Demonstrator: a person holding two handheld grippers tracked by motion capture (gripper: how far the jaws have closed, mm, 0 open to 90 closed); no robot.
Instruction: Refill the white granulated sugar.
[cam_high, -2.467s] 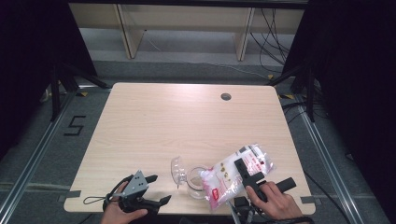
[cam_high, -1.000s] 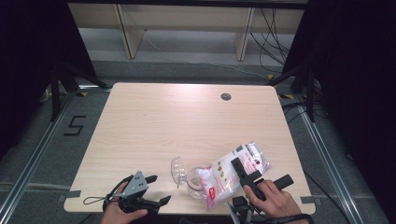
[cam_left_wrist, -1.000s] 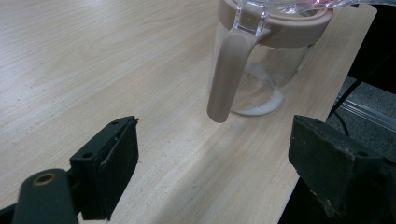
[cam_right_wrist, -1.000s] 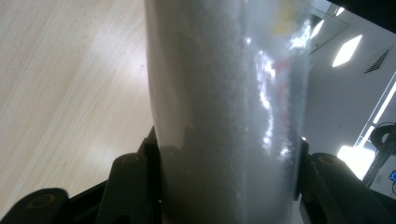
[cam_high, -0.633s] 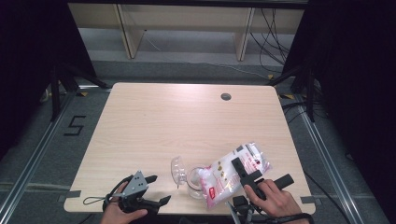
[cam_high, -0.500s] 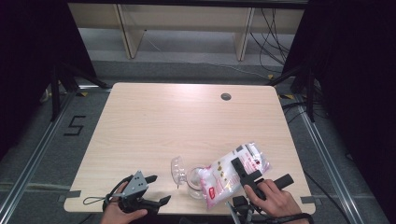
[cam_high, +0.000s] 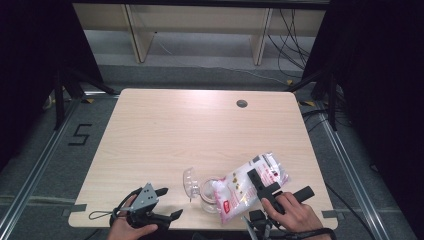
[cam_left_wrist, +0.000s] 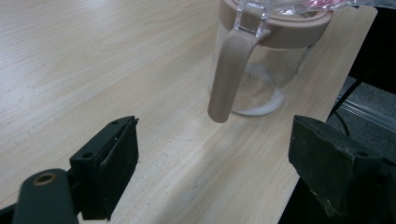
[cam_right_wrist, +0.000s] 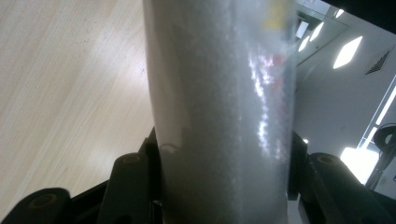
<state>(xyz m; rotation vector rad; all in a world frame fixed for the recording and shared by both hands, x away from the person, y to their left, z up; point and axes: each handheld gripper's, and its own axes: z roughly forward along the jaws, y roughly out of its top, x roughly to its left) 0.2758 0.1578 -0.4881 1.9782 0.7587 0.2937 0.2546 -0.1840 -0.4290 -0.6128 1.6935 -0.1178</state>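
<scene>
A clear jar (cam_high: 206, 196) with a pink rim stands near the table's front edge, its flip lid (cam_high: 190, 181) open to the left. In the left gripper view the jar (cam_left_wrist: 261, 60) shows a pink latch (cam_left_wrist: 228, 79) and a little white powder at its bottom. My right gripper (cam_high: 263, 183) is shut on a clear bag of white grains (cam_high: 248, 181), tilted with its lower end over the jar's mouth. In the right gripper view the bag (cam_right_wrist: 224, 93) stands pinched between the jaws of the right gripper (cam_right_wrist: 224, 154). My left gripper (cam_high: 169, 202) rests open left of the jar, holding nothing.
The wooden table (cam_high: 200, 130) has a round cable hole (cam_high: 242, 103) at its back right. The jar sits close to the front edge (cam_left_wrist: 317, 107). Black curtains flank both sides, and shelving stands behind the table.
Since the earliest frame the bag and right gripper have shifted slightly left toward the jar. Over the last second nothing has visibly moved. The left gripper has kept still.
</scene>
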